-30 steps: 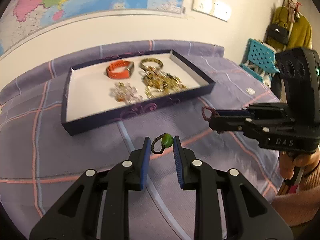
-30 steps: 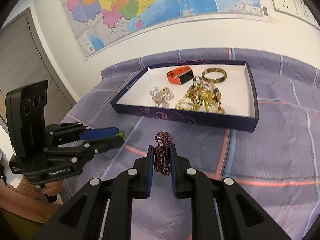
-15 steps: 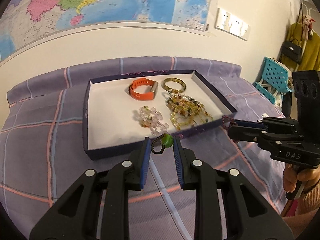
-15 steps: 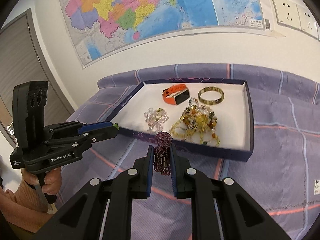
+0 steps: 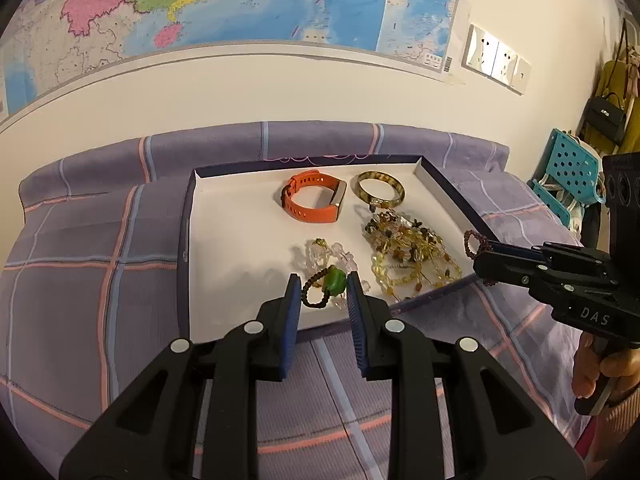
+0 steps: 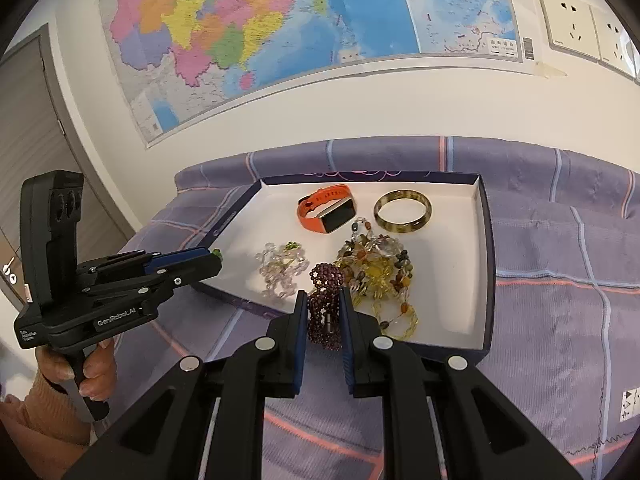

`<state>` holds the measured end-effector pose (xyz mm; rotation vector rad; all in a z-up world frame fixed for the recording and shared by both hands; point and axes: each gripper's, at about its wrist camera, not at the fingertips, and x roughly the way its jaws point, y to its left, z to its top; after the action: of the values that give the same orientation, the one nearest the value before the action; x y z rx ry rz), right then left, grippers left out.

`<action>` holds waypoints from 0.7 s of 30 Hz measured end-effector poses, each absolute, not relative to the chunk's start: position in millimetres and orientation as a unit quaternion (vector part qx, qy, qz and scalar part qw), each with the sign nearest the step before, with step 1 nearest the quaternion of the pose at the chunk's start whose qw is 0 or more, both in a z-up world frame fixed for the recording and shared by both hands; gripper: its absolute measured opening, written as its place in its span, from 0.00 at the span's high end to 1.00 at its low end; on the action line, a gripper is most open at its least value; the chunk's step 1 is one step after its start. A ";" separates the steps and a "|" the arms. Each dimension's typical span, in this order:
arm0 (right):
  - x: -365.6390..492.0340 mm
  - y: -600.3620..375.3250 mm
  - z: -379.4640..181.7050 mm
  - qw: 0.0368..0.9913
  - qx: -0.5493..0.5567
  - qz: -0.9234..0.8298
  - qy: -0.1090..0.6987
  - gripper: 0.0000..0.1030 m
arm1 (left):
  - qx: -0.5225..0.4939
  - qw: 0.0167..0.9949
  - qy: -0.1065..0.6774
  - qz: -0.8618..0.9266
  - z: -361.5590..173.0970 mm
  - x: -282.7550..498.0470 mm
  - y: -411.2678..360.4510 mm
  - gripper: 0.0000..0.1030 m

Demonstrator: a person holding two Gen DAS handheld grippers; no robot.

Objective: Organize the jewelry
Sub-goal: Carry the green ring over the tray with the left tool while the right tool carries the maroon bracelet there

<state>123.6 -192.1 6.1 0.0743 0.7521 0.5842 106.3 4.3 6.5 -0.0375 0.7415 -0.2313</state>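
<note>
Left gripper point(image 5: 323, 289) clamps green-bead bracelet point(image 5: 326, 286); right gripper point(image 6: 324, 311) clamps purple beaded bracelet point(image 6: 325, 306). Both over near edge of tray point(image 5: 185, 240). Advice: carry further in, release on bare white floor, away from amber bead pile point(image 5: 408, 248).

I count one tray point(image 5: 448, 196) on the bed point(image 5: 80, 280). Inside it lie one orange watch point(image 5: 312, 204), one bangle point(image 5: 380, 194), one clear bead bracelet point(image 6: 280, 276) and one heap of yellow bead strands point(image 5: 408, 256); I cannot separate the strands. Outside the tray I count two bracelets: one with a green bead point(image 5: 334, 282), one of dark red beads point(image 6: 325, 308). Grippers: two, left gripper point(image 5: 323, 294) and right gripper point(image 6: 323, 312), with two fingers point(image 5: 291, 300) each.
</note>
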 end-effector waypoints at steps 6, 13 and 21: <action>133.8 -191.8 2.4 0.889 0.039 0.274 0.366 0.87 | -0.017 0.925 0.365 -0.107 2.9 115.5 4.3 0.77; 144.2 -193.1 -3.9 0.886 0.040 0.268 0.375 0.87 | -0.018 0.923 0.371 -0.101 -1.3 122.7 6.3 0.77; 149.1 -192.4 -8.2 0.885 0.042 0.267 0.380 0.87 | -0.020 0.922 0.374 -0.098 -2.8 130.7 5.6 0.77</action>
<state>149.1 -192.4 -8.2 0.0873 0.7910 0.5554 130.7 5.6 -2.8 -0.0408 0.7676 -0.2014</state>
